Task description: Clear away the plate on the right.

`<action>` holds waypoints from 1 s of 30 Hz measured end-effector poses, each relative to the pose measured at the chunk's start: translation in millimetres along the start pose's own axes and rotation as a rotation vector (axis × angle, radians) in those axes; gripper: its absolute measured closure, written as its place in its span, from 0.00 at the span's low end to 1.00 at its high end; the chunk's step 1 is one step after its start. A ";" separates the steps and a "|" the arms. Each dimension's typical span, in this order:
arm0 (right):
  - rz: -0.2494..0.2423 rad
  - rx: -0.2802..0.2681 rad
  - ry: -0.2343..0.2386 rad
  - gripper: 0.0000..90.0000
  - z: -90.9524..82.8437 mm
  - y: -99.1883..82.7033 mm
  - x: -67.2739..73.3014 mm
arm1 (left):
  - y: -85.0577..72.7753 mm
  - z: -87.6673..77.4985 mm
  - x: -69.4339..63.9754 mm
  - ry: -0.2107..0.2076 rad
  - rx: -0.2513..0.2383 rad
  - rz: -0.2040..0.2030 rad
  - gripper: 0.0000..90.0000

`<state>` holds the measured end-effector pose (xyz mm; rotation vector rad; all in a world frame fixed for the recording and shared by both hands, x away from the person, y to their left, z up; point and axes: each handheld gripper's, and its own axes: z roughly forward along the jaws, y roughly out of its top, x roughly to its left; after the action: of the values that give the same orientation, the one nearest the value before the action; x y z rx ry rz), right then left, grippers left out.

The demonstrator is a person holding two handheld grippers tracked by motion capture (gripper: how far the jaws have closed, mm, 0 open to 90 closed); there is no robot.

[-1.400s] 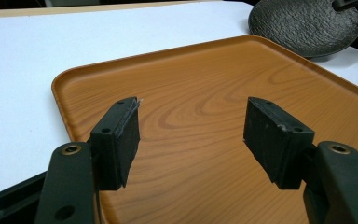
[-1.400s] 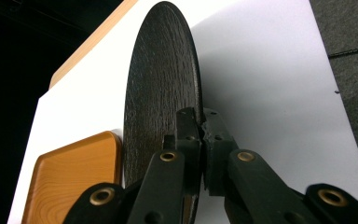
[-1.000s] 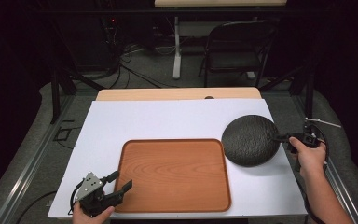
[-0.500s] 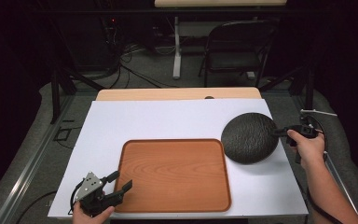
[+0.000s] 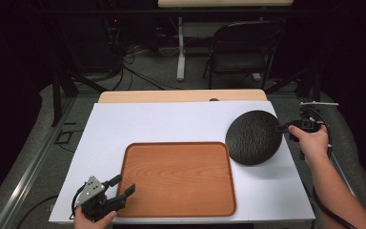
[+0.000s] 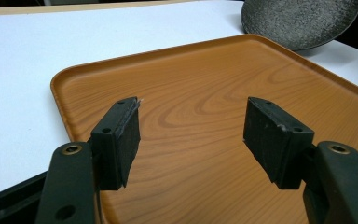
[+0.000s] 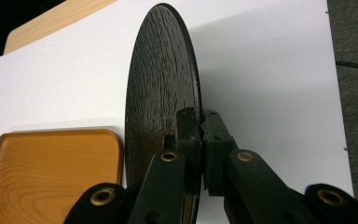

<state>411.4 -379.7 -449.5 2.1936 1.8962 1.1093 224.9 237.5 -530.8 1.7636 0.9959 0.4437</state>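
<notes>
A round black textured plate (image 5: 253,137) hangs tilted above the white table top at the right, lifted clear of the surface. My right gripper (image 5: 282,128) is shut on its right rim; in the right gripper view the jaws pinch the plate's (image 7: 161,93) edge at the right gripper (image 7: 200,123). A brown wooden tray (image 5: 178,177) lies flat at the front centre. My left gripper (image 5: 122,184) rests at the tray's front left corner, open, with nothing between its fingers; the left gripper (image 6: 191,123) looks across the tray (image 6: 205,93) toward the plate (image 6: 298,21).
A white board (image 5: 171,121) covers the wooden table (image 5: 181,96). Behind the table stand a dark folding chair (image 5: 243,47) and a desk leg with cables on the floor. The right edge of the board lies under the right hand.
My right gripper has risen with the plate, moving a little up and away from the tray. The plate's shadow on the board has grown. The left gripper has stayed in place.
</notes>
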 end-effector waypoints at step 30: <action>-0.164 0.042 -0.124 0.97 -12.8 30.6 59.2 | 0.0 -0.7 0.3 -0.003 0.002 -0.001 0.40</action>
<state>430.6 -340.8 -397.4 2.0308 2.0191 0.8948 224.6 238.1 -530.5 1.7653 0.9951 0.4392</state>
